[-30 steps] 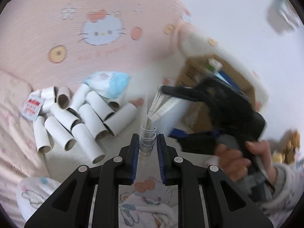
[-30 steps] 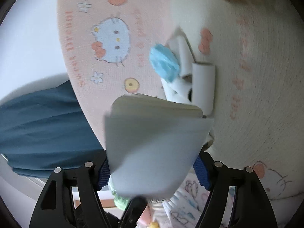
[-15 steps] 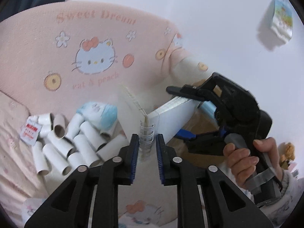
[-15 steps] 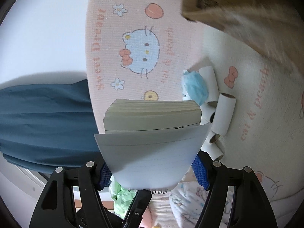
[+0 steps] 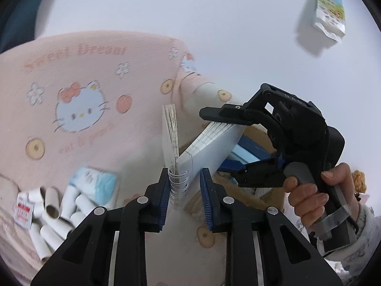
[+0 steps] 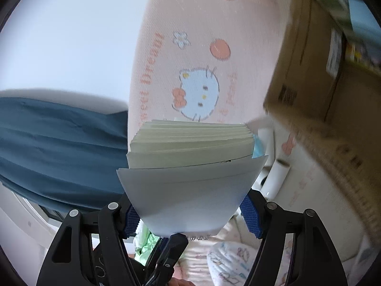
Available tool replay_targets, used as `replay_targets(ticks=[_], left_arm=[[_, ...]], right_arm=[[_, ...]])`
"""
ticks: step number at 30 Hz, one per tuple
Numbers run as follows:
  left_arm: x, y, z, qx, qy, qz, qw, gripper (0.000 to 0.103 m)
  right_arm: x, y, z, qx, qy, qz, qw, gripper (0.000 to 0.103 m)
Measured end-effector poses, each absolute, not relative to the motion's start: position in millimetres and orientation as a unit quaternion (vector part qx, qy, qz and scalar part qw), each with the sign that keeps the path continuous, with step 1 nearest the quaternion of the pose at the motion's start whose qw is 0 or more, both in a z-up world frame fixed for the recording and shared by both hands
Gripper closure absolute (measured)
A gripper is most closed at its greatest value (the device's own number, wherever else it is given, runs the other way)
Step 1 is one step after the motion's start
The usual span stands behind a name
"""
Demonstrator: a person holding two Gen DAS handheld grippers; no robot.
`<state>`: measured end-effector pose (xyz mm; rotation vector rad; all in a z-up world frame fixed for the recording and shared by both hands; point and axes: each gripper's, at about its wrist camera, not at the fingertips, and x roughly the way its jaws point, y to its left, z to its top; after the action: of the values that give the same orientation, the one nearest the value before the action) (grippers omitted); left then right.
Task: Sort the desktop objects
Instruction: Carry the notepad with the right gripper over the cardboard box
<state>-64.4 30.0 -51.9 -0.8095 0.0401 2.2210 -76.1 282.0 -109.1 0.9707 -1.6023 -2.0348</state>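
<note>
Above the pink bed (image 5: 78, 124), the notebook (image 5: 209, 143) slants between both hands, page block clamped in the right claw (image 6: 193, 212), wire spine inside the opening left claw (image 5: 184, 197).

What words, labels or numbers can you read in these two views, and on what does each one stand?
"Sweet Dream": pink blanket, above the cat face; also readable in the right wrist view.
"eat & peach": under that cat face, blurred, so uncertain.
Small red-and-white packet: print too blurred.
Cardboard box: barcode label, too small.
Hanging packet on the wall: print too small.
Right tongs: embossed letters, unreadable.
</note>
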Motion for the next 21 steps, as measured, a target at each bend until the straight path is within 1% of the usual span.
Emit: replay_targets(ticks=[6,10,15,21], left_arm=[[-80,73,-48,-0.314,0.016,0.861,0.4,0.075],[-86,108,-47,-0.314,0.007,0.845,0.433,0.075],[-81,156,-47,-0.309,0.035,0.825,0.472,0.075],[-83,203,-63,-0.325,0.016,0.804,0.497,0.075]], right_arm=[[-67,326,-95,0.33,-0.56,-0.744,0.151,0.033],[-52,364,-89,0.309,-0.565,-0.755,0.121,0.033],[-25,410,-88,0.28,-0.584,-0.758,0.083,0.033],[-3,457,-88,0.279,-0.585,-0.761,0.028,0.033]])
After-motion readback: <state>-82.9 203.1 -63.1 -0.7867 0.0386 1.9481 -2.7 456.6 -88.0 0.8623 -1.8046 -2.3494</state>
